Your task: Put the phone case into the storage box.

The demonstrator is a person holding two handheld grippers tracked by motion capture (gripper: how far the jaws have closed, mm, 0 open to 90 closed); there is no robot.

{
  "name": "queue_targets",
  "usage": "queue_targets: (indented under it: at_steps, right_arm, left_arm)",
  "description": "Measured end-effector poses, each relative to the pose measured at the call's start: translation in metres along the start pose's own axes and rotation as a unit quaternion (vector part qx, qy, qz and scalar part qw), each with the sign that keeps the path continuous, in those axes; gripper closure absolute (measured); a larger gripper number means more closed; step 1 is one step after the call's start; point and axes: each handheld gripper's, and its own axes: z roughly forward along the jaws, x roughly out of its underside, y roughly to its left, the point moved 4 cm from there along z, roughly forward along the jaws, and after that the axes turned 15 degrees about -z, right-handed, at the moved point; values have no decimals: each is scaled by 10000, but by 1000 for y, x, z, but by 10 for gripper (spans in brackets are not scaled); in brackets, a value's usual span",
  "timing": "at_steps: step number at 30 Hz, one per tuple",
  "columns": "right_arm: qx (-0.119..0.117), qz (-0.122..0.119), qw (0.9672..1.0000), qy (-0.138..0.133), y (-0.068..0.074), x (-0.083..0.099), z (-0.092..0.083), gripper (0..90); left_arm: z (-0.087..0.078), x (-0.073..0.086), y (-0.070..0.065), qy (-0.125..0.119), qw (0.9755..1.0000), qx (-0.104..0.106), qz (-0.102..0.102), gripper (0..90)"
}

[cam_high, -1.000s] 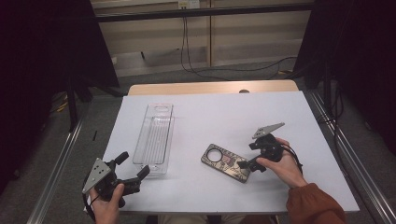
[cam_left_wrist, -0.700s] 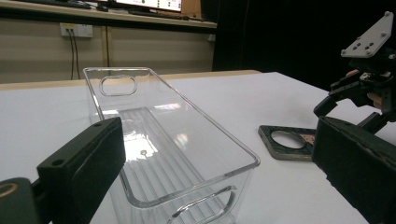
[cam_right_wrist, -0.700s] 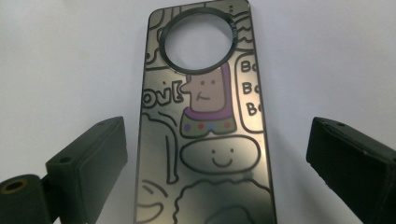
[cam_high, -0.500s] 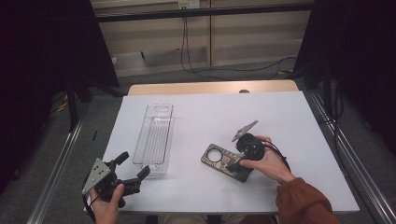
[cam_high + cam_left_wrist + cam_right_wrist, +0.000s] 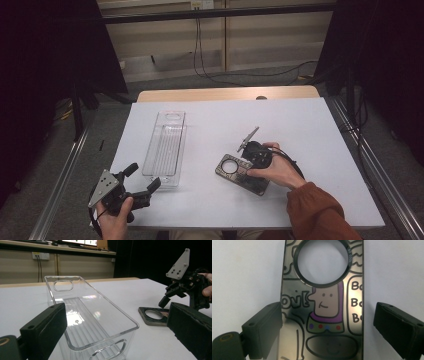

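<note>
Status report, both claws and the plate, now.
Right claw open, straddling plate, not gripping. Left claw open, idle near tray. Nothing in the way.

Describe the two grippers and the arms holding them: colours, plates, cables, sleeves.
Both are black with blocky black jaws. The left gripper and right gripper each carry a grey three-cornered plate with small holes. A black cable trails from the right one. The right arm wears a rust-orange sleeve.

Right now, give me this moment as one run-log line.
right gripper: open, straddling dark cartoon plate | left gripper: open, near clear tray | plate flat on table, ungrasped
</note>
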Motion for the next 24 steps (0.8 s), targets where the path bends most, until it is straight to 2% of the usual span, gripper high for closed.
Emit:
queue_targets:
  at_steps: [4, 6, 16, 17, 24]
  right_arm:
    - [-63, -81, 9997, 209, -2, -2, 2, 84]
    - [-73, -129, 9995, 271, -1, -4, 2, 99]
    - [-150, -183, 9993, 290, 3, -6, 4, 106]
    - [-170, -133, 9993, 307, 4, -7, 5, 103]
    - [-136, -235, 9986, 451, 4, -7, 8, 97]
  left_arm:
    - [0, 1, 0, 15, 10000, -3, -23, 31]
    - [0, 0, 1, 21, 10000, -22, 29, 31]
    - [0, 1, 1, 32, 10000, -4, 2, 31]
    - [0, 0, 1, 29, 10000, -10, 3, 31]
    - [1, 1, 1, 38, 10000, -2, -23, 31]
